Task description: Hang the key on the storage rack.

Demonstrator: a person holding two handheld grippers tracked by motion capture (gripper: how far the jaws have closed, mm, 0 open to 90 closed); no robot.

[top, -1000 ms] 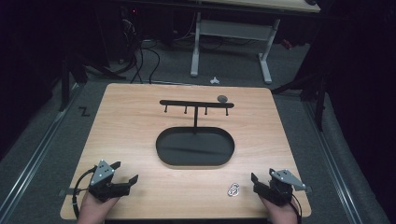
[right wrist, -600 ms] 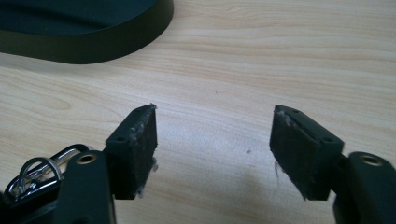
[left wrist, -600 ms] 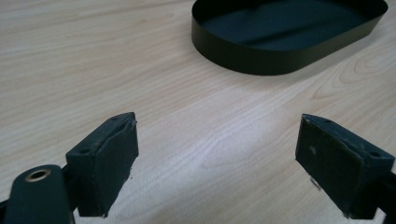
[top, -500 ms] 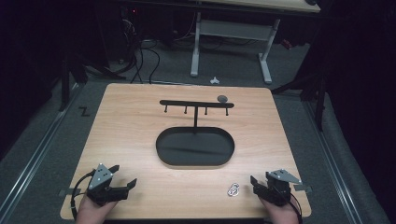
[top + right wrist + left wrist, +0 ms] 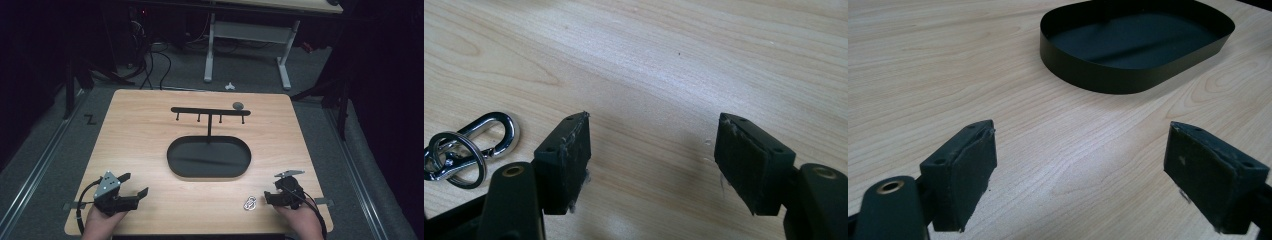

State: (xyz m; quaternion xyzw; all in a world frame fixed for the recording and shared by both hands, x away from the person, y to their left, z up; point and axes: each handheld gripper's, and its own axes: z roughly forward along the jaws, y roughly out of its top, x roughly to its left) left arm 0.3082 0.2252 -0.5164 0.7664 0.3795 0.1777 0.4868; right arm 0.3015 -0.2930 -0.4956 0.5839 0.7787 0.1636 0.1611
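Currently both claws spread wide, empty, low over the table [image 5: 150, 150].
Left claw [image 5: 134, 187] near-left of the black oval tray [image 5: 208, 157]; right claw [image 5: 270, 192] near-right, silver carabiner with key ring [image 5: 249, 202] just beside it.

Bare table [image 5: 135, 145] stretches ahead of both grippers; a black oval tray [image 5: 208, 157] and hook stand [image 5: 209, 112] occupy the centre, while a metal clip [image 5: 249, 202] lies just beside the right gripper [image 5: 268, 198].
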